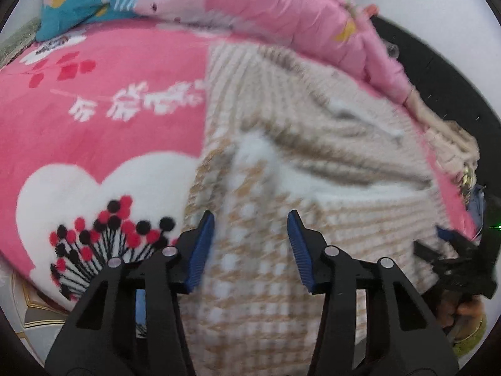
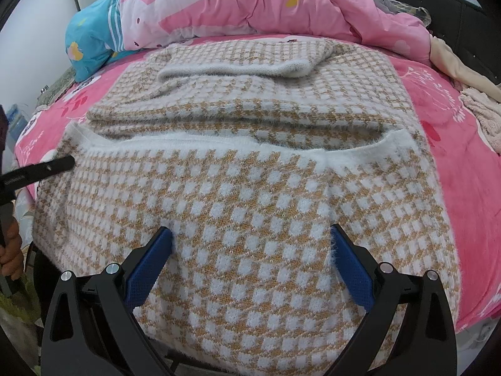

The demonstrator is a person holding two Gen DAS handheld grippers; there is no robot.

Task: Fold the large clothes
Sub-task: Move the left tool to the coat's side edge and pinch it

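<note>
A fuzzy tan-and-white checked sweater (image 2: 250, 194) lies spread on the pink bed, its far part folded over with a white ribbed edge (image 2: 238, 69). My right gripper (image 2: 250, 241) stands wide open and low on the near part of the sweater, with cloth between its blue pads (image 2: 147, 269) and small creases running up from them. My left gripper (image 1: 250, 235) is at the sweater's left edge (image 1: 260, 250), half closed, and a bunch of the knit fills the gap against both pads. In the right wrist view the left gripper's finger (image 2: 59, 163) rests on that left corner.
A pink floral bedsheet (image 1: 103, 100) covers the bed. A pink quilt (image 2: 281, 3) and a blue pillow (image 2: 90, 44) are heaped at the far side. Cream clothes (image 2: 469, 94) lie at the right edge, and a dark headboard (image 2: 438, 3) stands behind. A person's hand (image 2: 11, 250) shows at the left.
</note>
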